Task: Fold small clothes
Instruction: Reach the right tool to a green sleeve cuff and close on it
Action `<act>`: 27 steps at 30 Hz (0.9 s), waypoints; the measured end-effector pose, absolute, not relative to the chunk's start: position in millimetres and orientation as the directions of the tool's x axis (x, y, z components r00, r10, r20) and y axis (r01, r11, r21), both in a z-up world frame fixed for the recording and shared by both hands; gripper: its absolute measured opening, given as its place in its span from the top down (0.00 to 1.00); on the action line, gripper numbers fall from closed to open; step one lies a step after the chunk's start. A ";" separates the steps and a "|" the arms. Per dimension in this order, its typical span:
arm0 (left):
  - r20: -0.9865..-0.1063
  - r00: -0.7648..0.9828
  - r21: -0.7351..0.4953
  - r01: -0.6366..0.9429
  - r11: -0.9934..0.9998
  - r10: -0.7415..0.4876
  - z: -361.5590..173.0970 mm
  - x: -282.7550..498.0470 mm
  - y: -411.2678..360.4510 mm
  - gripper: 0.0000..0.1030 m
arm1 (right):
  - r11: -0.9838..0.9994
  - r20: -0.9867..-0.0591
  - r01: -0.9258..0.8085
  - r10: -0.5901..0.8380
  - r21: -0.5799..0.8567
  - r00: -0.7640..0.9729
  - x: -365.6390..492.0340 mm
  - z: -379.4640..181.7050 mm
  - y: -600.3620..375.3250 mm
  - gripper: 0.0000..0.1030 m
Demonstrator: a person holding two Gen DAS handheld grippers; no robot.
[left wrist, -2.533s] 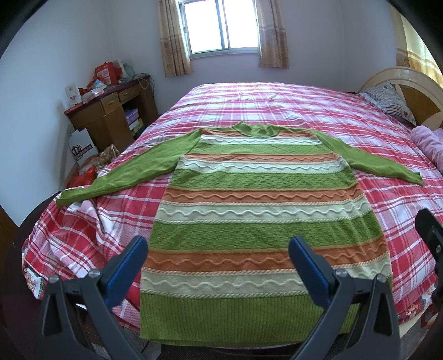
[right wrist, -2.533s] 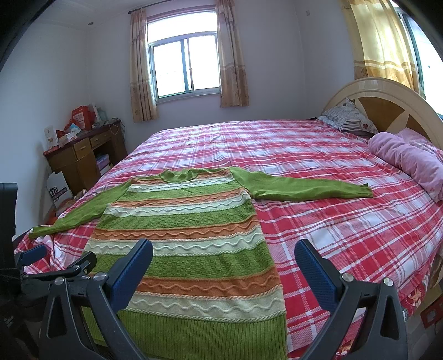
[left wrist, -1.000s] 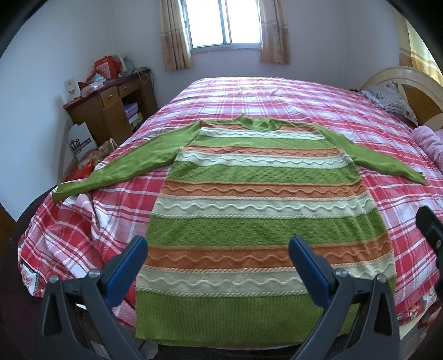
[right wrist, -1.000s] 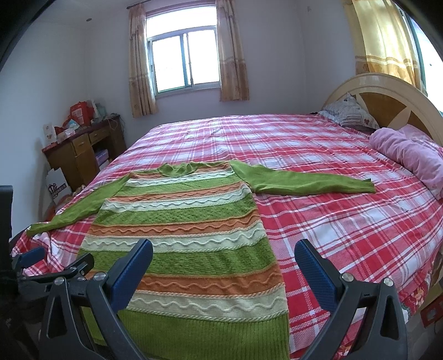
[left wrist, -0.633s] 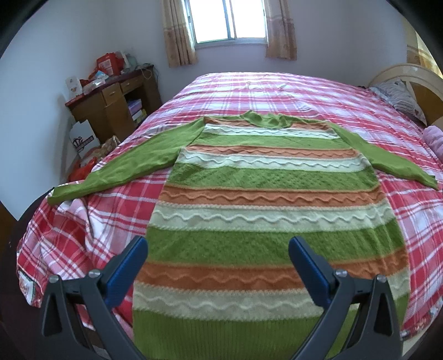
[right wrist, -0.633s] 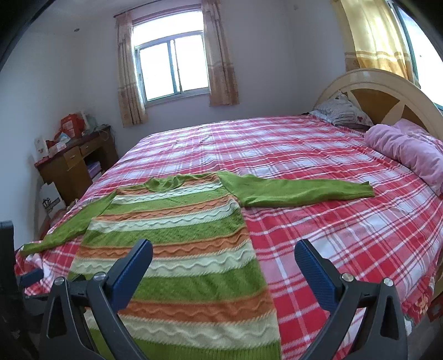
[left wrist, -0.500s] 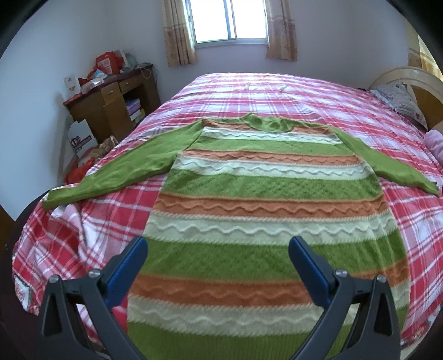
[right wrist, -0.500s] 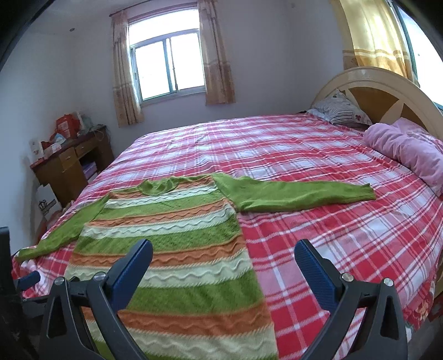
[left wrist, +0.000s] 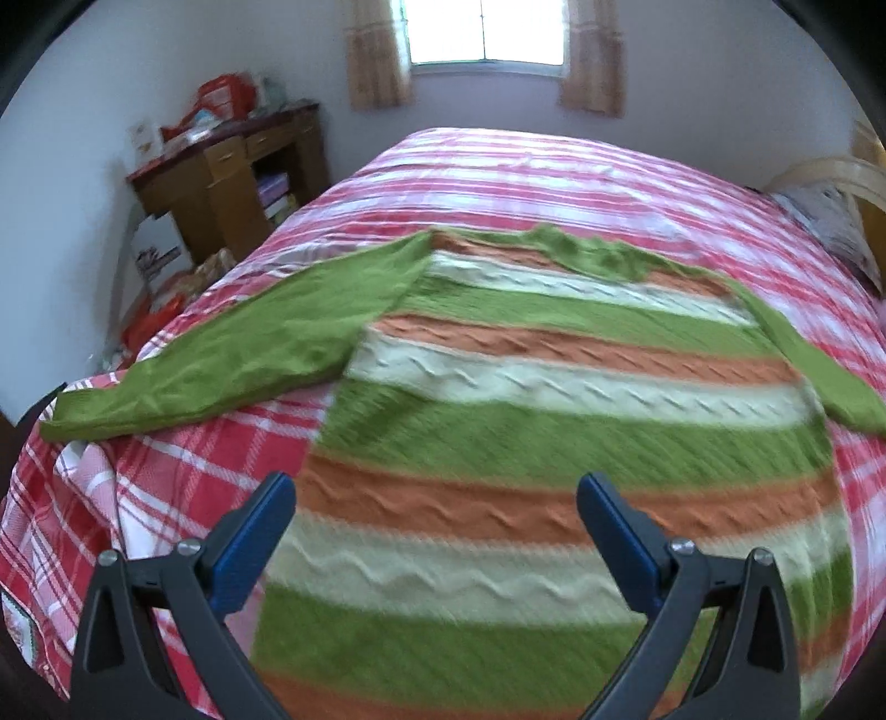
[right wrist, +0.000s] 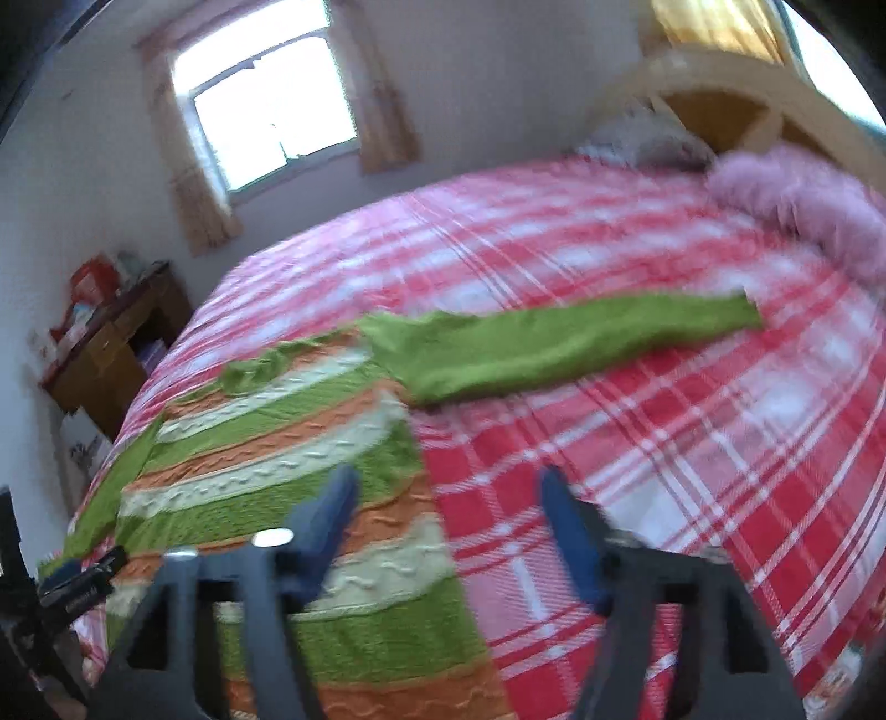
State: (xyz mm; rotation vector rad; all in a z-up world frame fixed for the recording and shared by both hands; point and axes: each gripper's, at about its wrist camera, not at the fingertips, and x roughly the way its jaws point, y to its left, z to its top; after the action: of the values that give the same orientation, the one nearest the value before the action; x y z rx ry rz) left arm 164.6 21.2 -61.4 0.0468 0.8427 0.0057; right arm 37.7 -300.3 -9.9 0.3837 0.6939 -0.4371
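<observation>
Two blue fingers of the left gripper [left wrist: 434, 531] stood wide apart in the left wrist view, tilted down over the lower body of the striped sweater [left wrist: 554, 421], with nothing between them and no pad touching the knit. The sweater lay flat on the plaid bed [left wrist: 526, 171], collar toward the window [left wrist: 484, 30], one green sleeve [left wrist: 232, 354] stretched out toward the bed's left edge and the other running off to the right. A wooden desk [left wrist: 232, 183] stood against the wall at the left.

From the right wrist view, blurred and rolled to one side, the right gripper [right wrist: 446, 520] pointed down over the sweater's [right wrist: 288, 476] right side edge, its fingers closing at about half their spread. Only air lay between them; the knit was below, untouched. The right sleeve [right wrist: 570, 343] lay straight across the bed [right wrist: 692, 443] toward a pink blanket [right wrist: 803, 205] by the headboard [right wrist: 736, 94].
</observation>
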 end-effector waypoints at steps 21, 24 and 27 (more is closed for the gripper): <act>-0.742 0.663 0.029 -0.116 0.993 0.099 -112.1 226.3 45.9 0.00 | 0.348 -0.683 0.798 -0.413 0.492 0.602 57.2 -52.5 -585.2 0.46; -0.750 0.657 -0.003 -0.117 0.993 0.076 -115.0 228.9 46.8 0.00 | 0.338 -0.683 0.803 -0.423 0.491 0.596 71.8 -58.0 -600.8 0.46; -0.747 0.660 0.005 -0.115 0.993 0.080 -115.8 229.2 43.9 0.00 | 0.349 -0.683 0.815 -0.447 0.463 0.578 78.8 -60.6 -605.8 0.50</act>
State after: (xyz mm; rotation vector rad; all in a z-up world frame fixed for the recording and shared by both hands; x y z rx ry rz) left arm 229.2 44.0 -115.8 -0.0441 0.8426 0.1106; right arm 78.8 -605.8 -60.6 0.8775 0.4869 -0.8606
